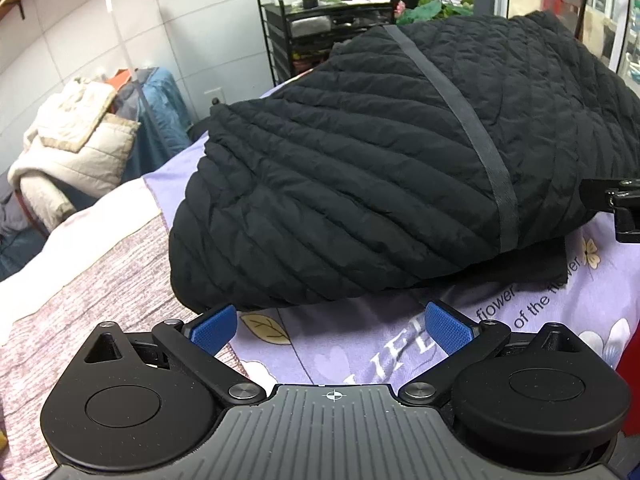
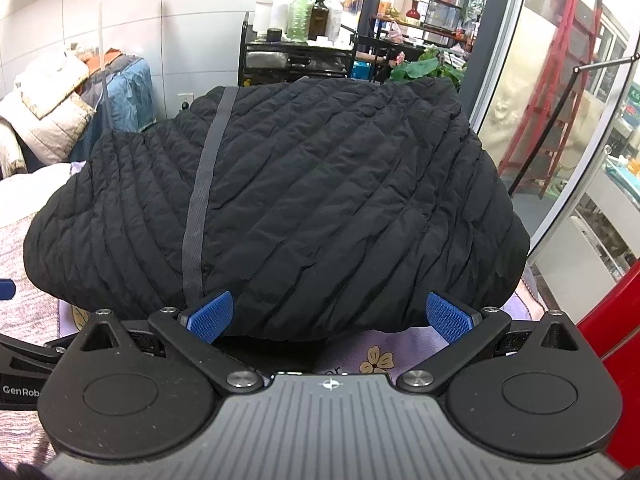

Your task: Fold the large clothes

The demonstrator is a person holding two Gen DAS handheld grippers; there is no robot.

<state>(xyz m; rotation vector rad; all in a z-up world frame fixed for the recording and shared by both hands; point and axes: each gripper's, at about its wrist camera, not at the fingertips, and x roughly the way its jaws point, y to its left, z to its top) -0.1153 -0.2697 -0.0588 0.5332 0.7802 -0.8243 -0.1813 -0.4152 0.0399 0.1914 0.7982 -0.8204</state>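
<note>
A black quilted puffer jacket [image 1: 360, 168] lies folded into a thick bundle on a lilac flower-print cloth [image 1: 360, 344], with a grey tape strip [image 1: 472, 128] running across it. My left gripper [image 1: 332, 326] stands open just short of the bundle's near edge, its blue pads empty. The other gripper's black body [image 1: 620, 208] shows at the right edge of the left wrist view. In the right wrist view the same jacket [image 2: 320, 200] fills the middle. My right gripper [image 2: 330, 316] is open with its blue pads against the bundle's near edge, holding nothing.
A pink-grey knitted cover [image 1: 80, 300] lies left of the lilac cloth. A pile of pale and blue clothes [image 1: 88, 136] sits at far left. A black shelf rack with bottles [image 1: 320, 12] stands behind. Glass panes and a red ladder [image 2: 560, 80] are at right.
</note>
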